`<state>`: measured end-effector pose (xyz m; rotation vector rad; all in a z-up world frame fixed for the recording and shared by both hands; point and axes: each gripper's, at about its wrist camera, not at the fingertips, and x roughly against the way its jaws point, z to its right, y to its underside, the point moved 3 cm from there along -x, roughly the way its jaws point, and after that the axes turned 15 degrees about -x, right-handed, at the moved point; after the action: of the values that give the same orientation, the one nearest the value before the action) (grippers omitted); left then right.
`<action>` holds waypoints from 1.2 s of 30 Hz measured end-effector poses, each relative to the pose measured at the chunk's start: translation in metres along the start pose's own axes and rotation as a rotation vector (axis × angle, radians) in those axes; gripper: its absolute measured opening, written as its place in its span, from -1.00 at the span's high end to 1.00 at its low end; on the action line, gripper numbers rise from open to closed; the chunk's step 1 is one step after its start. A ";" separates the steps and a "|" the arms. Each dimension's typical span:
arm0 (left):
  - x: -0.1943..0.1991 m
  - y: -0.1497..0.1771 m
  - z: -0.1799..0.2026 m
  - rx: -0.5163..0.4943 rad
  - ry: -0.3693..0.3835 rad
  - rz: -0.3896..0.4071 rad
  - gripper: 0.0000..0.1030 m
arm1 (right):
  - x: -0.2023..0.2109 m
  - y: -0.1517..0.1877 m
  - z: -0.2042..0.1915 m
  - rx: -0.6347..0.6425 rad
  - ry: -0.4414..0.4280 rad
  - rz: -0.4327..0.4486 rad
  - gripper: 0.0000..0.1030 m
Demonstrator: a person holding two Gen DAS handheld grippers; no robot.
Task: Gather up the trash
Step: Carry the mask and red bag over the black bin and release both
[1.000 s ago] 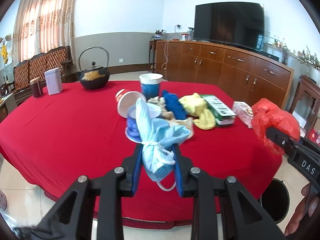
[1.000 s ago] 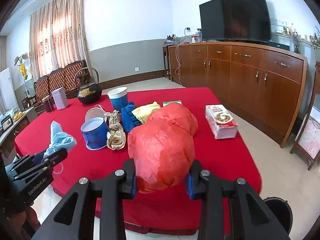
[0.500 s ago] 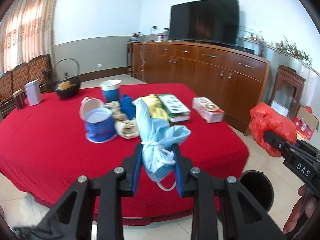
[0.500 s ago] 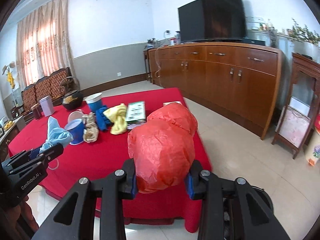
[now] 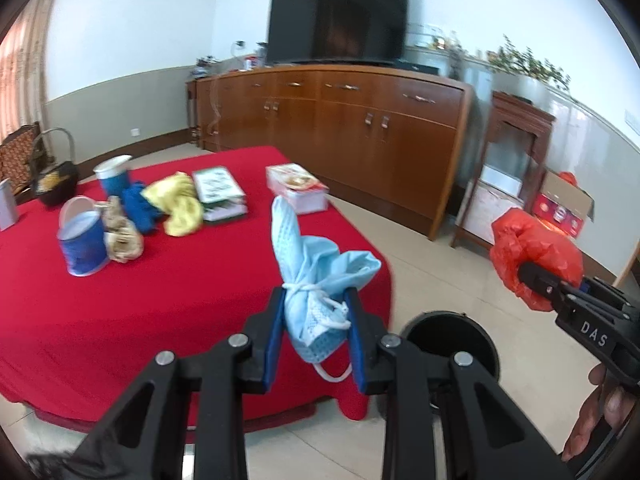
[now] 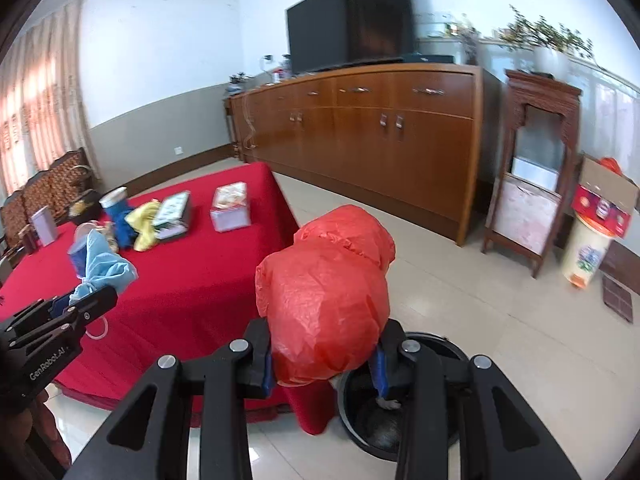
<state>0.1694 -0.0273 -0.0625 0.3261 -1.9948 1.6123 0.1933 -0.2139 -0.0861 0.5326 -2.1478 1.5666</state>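
**A:** Where does the trash sit relative to each claw?

**B:** Each claw already carries a piece. The left gripper (image 5: 316,334) is clamped on a crumpled blue face mask (image 5: 320,272), which stands upright between the blue pads, its long axis pointing up and away from the fingers, with a white ear loop dangling below. The right gripper (image 6: 324,364) is closed around a bulging red plastic bag (image 6: 326,300) that swells above and well past the pads.

**A:** And where does it all have to go?

**B:** Into a black bin (image 6: 452,356) on the tiled floor, just off the corner of the red table (image 5: 160,300). In the right wrist view the bin's open mouth lies directly below and just ahead of the red bag. In the left wrist view the bin (image 5: 448,336) sits to the right of the mask and lower.

**A:** So which hand is nearer?

**B:** The right one, I judge; it looks nearly over the opening, so letting go there should drop the bag in. The left needs to swing rightward first.

**A:** Anything left on the table?

**B:** A blue paper cup (image 5: 82,248), a yellow cloth (image 5: 180,208) and two boxes.
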 end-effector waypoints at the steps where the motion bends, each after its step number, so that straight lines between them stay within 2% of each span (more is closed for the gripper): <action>1: -0.003 0.000 0.007 -0.006 0.015 -0.004 0.42 | 0.001 0.001 0.006 -0.001 0.008 -0.004 0.26; 8: -0.026 -0.003 0.068 -0.059 0.119 -0.037 0.42 | 0.006 0.013 0.059 -0.003 0.056 -0.023 0.26; 19: -0.077 0.012 0.149 -0.136 0.269 -0.151 0.42 | -0.048 0.052 0.127 0.041 0.094 -0.186 0.26; 25: -0.102 0.019 0.171 -0.148 0.287 -0.218 0.42 | -0.072 0.063 0.146 0.048 0.102 -0.226 0.26; 34: -0.133 0.027 0.189 -0.161 0.333 -0.259 0.39 | -0.111 0.087 0.166 0.050 0.092 -0.303 0.26; 36: -0.138 0.030 0.189 -0.152 0.356 -0.266 0.18 | -0.119 0.092 0.168 0.054 0.077 -0.320 0.26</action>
<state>0.2183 -0.2211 -0.1881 0.2171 -1.7090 1.2478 0.2237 -0.3414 -0.2700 0.7779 -1.8599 1.4445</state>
